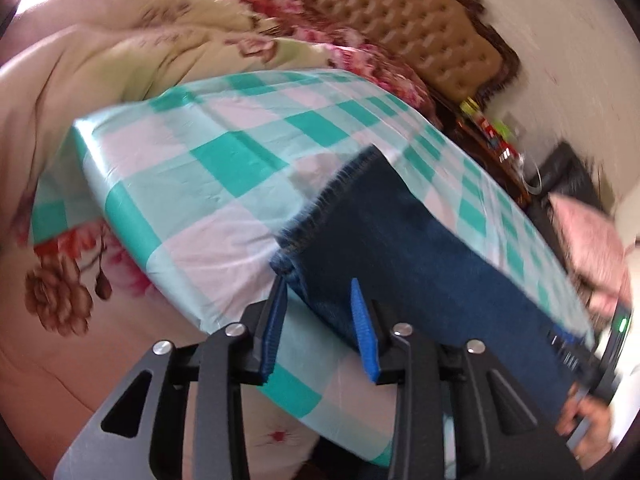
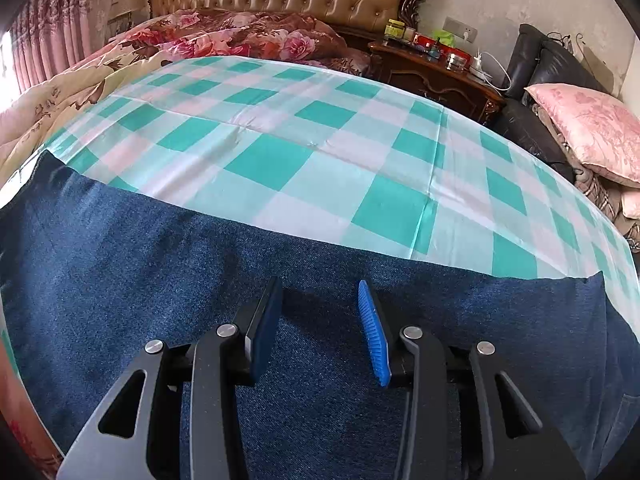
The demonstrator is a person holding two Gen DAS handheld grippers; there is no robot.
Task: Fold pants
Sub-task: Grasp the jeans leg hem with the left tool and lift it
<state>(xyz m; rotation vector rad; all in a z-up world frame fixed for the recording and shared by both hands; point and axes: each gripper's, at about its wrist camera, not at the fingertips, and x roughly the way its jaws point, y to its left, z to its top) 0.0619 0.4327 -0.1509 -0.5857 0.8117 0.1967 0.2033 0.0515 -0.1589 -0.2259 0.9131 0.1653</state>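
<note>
On the checked tabletop (image 2: 320, 152), jeans (image 2: 120, 264) lie flat.
Their length runs sideways under the right tool (image 2: 320, 320), jaws apart; the left tool (image 1: 320, 320) straddles the hem, unclamped.

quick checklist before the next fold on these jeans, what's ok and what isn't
1. Jeans flat on the checked cloth: ok, in the right wrist view.
2. Left gripper at the hem end: ok, the denim edge lies between its jaws.
3. Left pads pressing the denim: cannot tell, picture blurred.
4. Right gripper over the jeans: ok, jaws apart with nothing pinched.
5. Cloth beyond the jeans free for folding: ok.
</note>
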